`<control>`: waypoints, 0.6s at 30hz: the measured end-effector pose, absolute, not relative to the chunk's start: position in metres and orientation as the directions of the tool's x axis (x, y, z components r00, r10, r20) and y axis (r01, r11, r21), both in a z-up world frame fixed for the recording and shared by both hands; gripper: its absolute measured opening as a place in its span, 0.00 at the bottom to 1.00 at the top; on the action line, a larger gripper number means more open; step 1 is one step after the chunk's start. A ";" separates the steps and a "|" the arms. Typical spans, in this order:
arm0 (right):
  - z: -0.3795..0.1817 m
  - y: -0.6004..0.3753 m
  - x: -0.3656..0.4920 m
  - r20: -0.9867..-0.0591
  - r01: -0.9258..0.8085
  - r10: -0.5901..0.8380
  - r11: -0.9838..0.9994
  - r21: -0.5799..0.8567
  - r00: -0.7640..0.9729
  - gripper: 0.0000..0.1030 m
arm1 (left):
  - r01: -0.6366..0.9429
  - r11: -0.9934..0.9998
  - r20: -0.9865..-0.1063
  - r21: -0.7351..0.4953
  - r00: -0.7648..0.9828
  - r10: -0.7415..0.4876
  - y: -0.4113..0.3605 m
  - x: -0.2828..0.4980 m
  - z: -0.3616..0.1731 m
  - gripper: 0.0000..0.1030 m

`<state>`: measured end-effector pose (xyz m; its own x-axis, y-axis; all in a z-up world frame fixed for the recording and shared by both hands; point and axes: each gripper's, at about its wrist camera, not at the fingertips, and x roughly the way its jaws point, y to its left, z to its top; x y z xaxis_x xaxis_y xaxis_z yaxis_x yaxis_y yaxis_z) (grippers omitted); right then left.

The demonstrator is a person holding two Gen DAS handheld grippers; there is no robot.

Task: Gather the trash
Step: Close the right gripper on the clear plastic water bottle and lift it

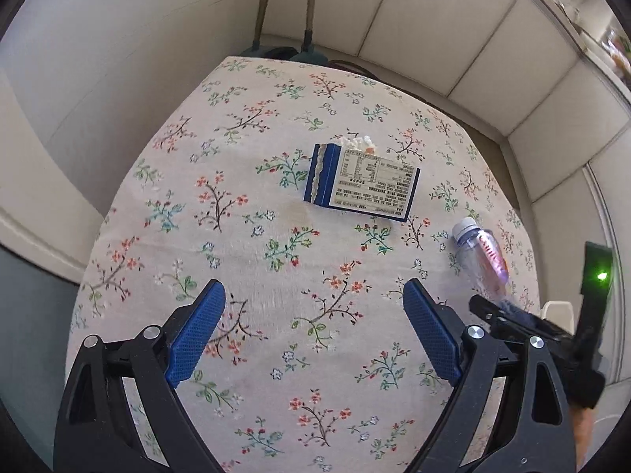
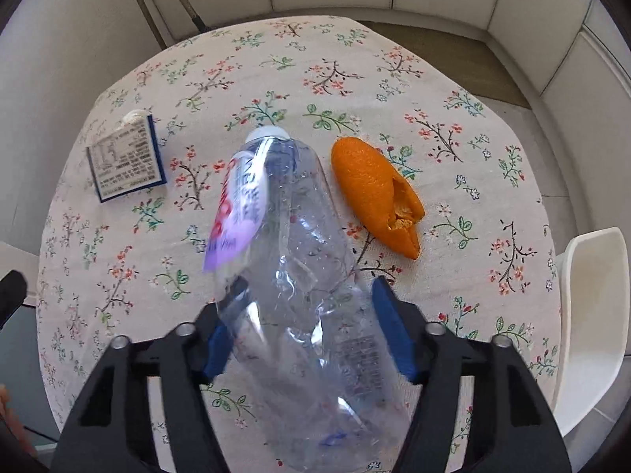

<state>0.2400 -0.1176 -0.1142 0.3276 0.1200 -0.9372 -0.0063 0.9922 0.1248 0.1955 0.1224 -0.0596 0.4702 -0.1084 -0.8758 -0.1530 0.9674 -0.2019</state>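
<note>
While the right hand-held gripper [image 2: 303, 315] pinches the crumpled plastic bottle [image 2: 292, 244] over the bench [image 2: 453, 79], the left hand-held gripper [image 1: 315, 323] hangs spread and empty; 2 pieces, orange peel [image 2: 374, 193] and blue carton [image 2: 126, 157], remain.

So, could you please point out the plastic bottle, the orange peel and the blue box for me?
plastic bottle [image 2: 299, 236]: right wrist view, clear crumpled body.
orange peel [image 2: 366, 181]: right wrist view, outer skin.
blue box [image 1: 374, 181]: left wrist view, printed label.
</note>
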 end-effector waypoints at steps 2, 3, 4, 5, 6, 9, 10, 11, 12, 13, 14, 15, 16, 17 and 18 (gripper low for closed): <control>-0.104 -0.121 0.237 -0.927 -0.015 0.158 0.987 0.163 0.339 0.35 | -0.094 0.984 -0.884 -0.150 0.459 -0.091 0.114 0.206 -0.063 0.85; -0.101 -0.125 0.234 -0.923 -0.011 0.162 0.986 0.169 0.349 0.35 | -0.056 0.992 -0.890 -0.117 0.450 -0.079 0.108 0.212 -0.066 0.85; -0.099 -0.130 0.234 -0.921 -0.010 0.162 0.986 0.169 0.355 0.35 | -0.015 0.997 -0.896 -0.074 0.441 -0.060 0.101 0.219 -0.068 0.85; -0.098 -0.133 0.233 -0.921 -0.008 0.162 0.985 0.171 0.355 0.35 | 0.031 0.999 -0.900 -0.016 0.435 -0.028 0.094 0.226 -0.071 0.85; -0.098 -0.135 0.234 -0.922 -0.002 0.169 0.984 0.180 0.349 0.34 | 0.091 0.994 -0.900 0.059 0.435 0.014 0.085 0.232 -0.073 0.85; -0.099 -0.143 0.231 -0.925 0.004 0.182 0.981 0.194 0.334 0.34 | 0.248 0.942 -0.893 0.226 0.439 0.098 0.061 0.246 -0.079 0.85; -0.098 -0.144 0.232 -0.924 0.005 0.182 0.981 0.195 0.337 0.34 | 0.284 0.923 -0.891 0.261 0.440 0.116 0.056 0.251 -0.081 0.85; -0.095 -0.145 0.233 -0.922 0.004 0.180 0.981 0.193 0.341 0.34 | 0.324 0.898 -0.888 0.298 0.440 0.136 0.051 0.257 -0.082 0.85; -0.093 -0.147 0.234 -0.921 0.001 0.176 0.982 0.188 0.347 0.34 | 0.355 0.875 -0.886 0.330 0.436 0.157 0.046 0.263 -0.083 0.85; -0.091 -0.149 0.234 -0.921 0.001 0.173 0.983 0.185 0.350 0.34 | 0.385 0.850 -0.885 0.360 0.429 0.181 0.043 0.271 -0.086 0.85; -0.091 -0.152 0.234 -0.920 0.002 0.174 0.982 0.187 0.350 0.35 | 0.406 0.829 -0.883 0.384 0.425 0.201 0.040 0.277 -0.088 0.85; -0.092 -0.155 0.235 -0.922 0.006 0.176 0.982 0.190 0.345 0.35 | 0.429 0.807 -0.881 0.406 0.419 0.220 0.035 0.283 -0.091 0.85; -0.093 -0.157 0.236 -0.923 0.010 0.179 0.981 0.194 0.340 0.35 | 0.446 0.793 -0.882 0.415 0.412 0.230 0.031 0.287 -0.094 0.85; -0.094 -0.160 0.236 -0.925 0.016 0.184 0.979 0.201 0.334 0.35 | 0.470 0.774 -0.885 0.423 0.400 0.241 0.027 0.292 -0.099 0.85; -0.095 -0.161 0.237 -0.925 0.017 0.190 0.978 0.207 0.329 0.35 | 0.488 0.761 -0.887 0.428 0.390 0.249 0.024 0.295 -0.103 0.85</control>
<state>0.2368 -0.1612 -0.0953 0.3290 0.1895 -0.9251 0.0173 0.9783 0.2065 0.2950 0.0235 -0.1031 0.3897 0.2494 -0.8865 0.4876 0.7608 0.4283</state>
